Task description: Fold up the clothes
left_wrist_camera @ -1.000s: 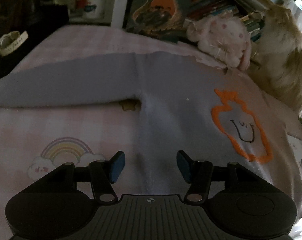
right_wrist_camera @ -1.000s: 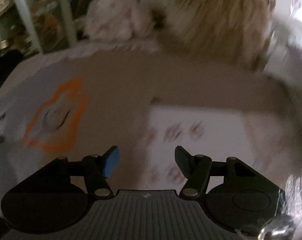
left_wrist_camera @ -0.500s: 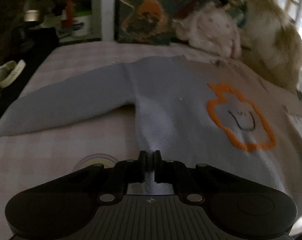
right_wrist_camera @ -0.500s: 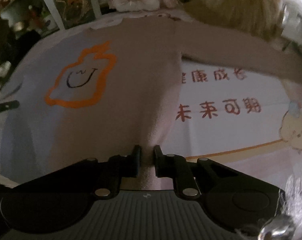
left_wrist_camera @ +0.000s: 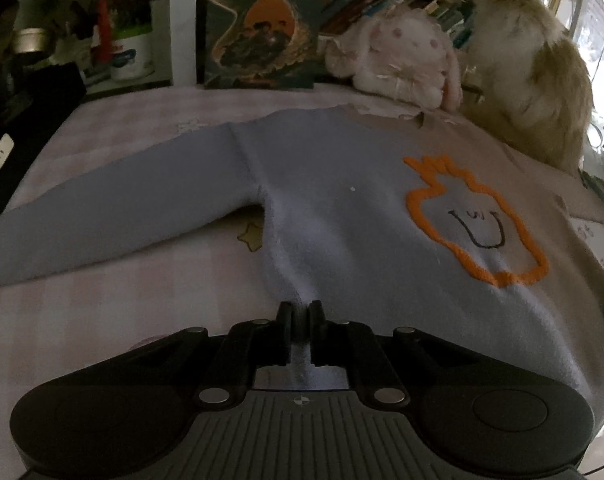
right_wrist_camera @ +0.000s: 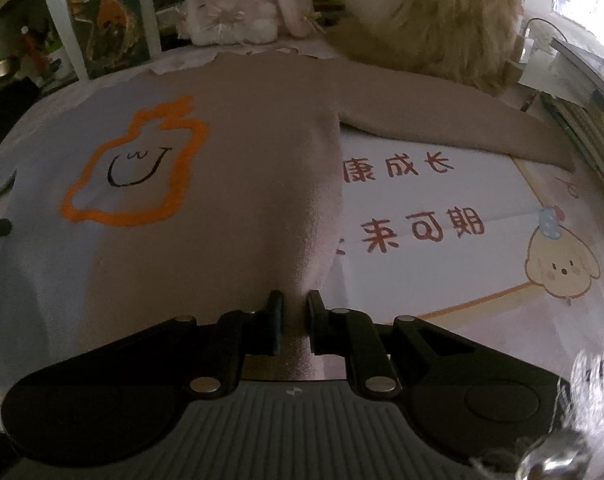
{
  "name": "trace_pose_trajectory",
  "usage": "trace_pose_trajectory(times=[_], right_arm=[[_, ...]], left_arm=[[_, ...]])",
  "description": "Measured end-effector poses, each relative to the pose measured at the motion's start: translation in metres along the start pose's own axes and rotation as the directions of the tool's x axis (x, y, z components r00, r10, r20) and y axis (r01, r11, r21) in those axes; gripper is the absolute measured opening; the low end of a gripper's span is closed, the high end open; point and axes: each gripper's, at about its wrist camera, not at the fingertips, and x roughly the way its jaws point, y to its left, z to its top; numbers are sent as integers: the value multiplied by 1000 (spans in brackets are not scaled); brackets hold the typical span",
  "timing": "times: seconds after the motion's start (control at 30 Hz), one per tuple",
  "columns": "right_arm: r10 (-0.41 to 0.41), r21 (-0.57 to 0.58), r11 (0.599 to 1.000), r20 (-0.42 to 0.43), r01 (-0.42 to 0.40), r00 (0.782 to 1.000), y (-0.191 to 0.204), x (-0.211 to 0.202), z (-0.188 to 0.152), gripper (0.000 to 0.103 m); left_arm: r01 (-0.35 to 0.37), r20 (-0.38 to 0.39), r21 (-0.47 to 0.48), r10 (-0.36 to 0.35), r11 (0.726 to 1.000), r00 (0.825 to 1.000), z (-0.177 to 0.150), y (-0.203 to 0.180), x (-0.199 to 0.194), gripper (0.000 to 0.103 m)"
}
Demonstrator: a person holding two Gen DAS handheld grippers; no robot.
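A sweater (left_wrist_camera: 341, 216), half pale blue and half beige with an orange outlined smiling shape on the chest, lies flat on a pink printed bed cover (left_wrist_camera: 102, 300). Its blue sleeve (left_wrist_camera: 114, 200) stretches out to the left. My left gripper (left_wrist_camera: 300, 312) is shut on a pinch of the blue hem at the sweater's lower left corner. In the right wrist view the beige half (right_wrist_camera: 254, 152) and its sleeve (right_wrist_camera: 453, 128) spread out, and my right gripper (right_wrist_camera: 294, 304) is shut on the beige hem at the lower right corner.
A plush rabbit (left_wrist_camera: 397, 60) and a furry tan animal (left_wrist_camera: 533, 72) sit at the far edge by the collar. An upright poster book (left_wrist_camera: 262, 24) and shelves stand behind. The bed cover (right_wrist_camera: 441, 216) at right shows printed characters and a cartoon puppy (right_wrist_camera: 561, 268).
Both grippers went from open above the sweater to shut on its bottom hem, each raising a small ridge of fabric. The right gripper moved toward the beige corner.
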Motion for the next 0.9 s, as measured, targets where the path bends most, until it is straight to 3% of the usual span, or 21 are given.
trace_pose_trajectory(times=[0.07, 0.13, 0.3, 0.4, 0.57, 0.73, 0.9], right_arm=[[-23, 3, 1000, 5, 23, 1000, 1, 0, -1, 17], [-48, 7, 999, 11, 47, 999, 2, -1, -2, 28], [-50, 57, 997, 22, 49, 998, -4, -10, -15, 35], [-44, 90, 995, 18, 42, 999, -6, -11, -22, 34], [-33, 147, 989, 36, 28, 999, -7, -10, -22, 13], [-70, 160, 985, 58, 60, 996, -8, -8, -19, 12], [-66, 96, 994, 50, 61, 997, -5, -7, -18, 12]], left_arm=[[-11, -1, 5, 11, 1000, 1000, -1, -1, -1, 14], [0, -2, -21, 0, 1000, 1000, -6, 2, -7, 14], [36, -7, -100, -37, 994, 999, -20, 11, -23, 14], [62, -14, -139, -64, 988, 998, -25, 13, -27, 14], [87, -24, -115, -90, 990, 996, -25, 9, -21, 9], [70, -10, -62, -70, 996, 997, -23, 1, -17, 6], [53, -17, -49, -54, 997, 998, -23, -1, -17, 6]])
